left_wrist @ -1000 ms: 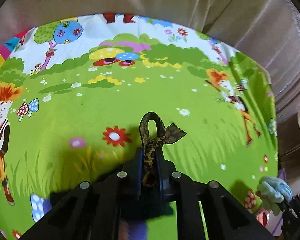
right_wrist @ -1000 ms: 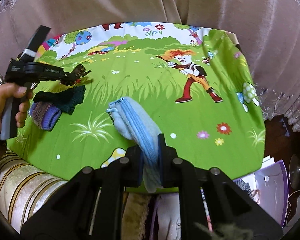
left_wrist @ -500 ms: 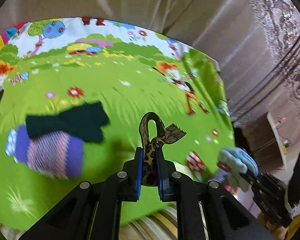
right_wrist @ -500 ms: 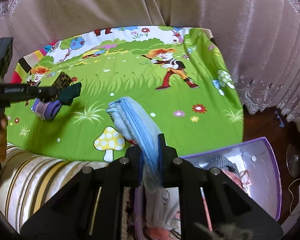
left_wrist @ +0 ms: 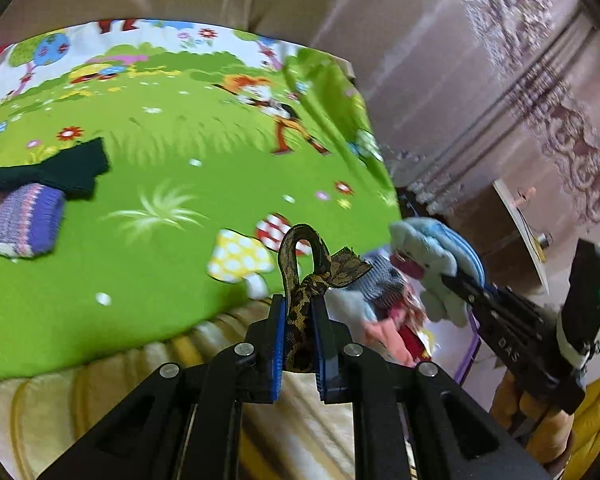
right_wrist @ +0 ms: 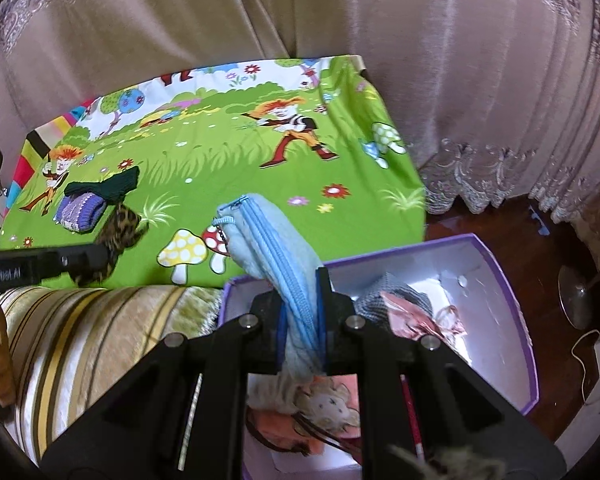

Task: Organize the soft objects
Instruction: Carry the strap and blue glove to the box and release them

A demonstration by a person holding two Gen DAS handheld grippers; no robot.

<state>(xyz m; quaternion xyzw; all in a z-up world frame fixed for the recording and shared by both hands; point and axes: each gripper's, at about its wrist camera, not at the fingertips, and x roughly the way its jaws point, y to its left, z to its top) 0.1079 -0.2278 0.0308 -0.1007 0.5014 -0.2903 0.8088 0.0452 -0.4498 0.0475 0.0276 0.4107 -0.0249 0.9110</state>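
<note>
My left gripper (left_wrist: 299, 304) is shut on a leopard-print fabric band (left_wrist: 306, 264) and holds it in the air past the front edge of the bed. My right gripper (right_wrist: 302, 280) is shut on a light blue zippered plush pouch (right_wrist: 268, 236) above a purple box (right_wrist: 516, 320) that holds soft items. The pouch also shows in the left wrist view (left_wrist: 432, 252). A purple knitted piece (right_wrist: 78, 210) and a dark green knitted piece (right_wrist: 108, 184) lie on the green cartoon bedsheet (right_wrist: 240, 168).
A striped beige cushion edge (right_wrist: 92, 320) runs below the sheet. Curtains (right_wrist: 460, 60) hang behind the bed. The purple box stands on a dark wooden floor (right_wrist: 560, 248) to the right. A white cable (right_wrist: 584, 344) lies on the floor.
Both grippers moved back and right, away from the bed. The right gripper with the pouch now hangs over the purple box. The left gripper still holds the leopard band.
</note>
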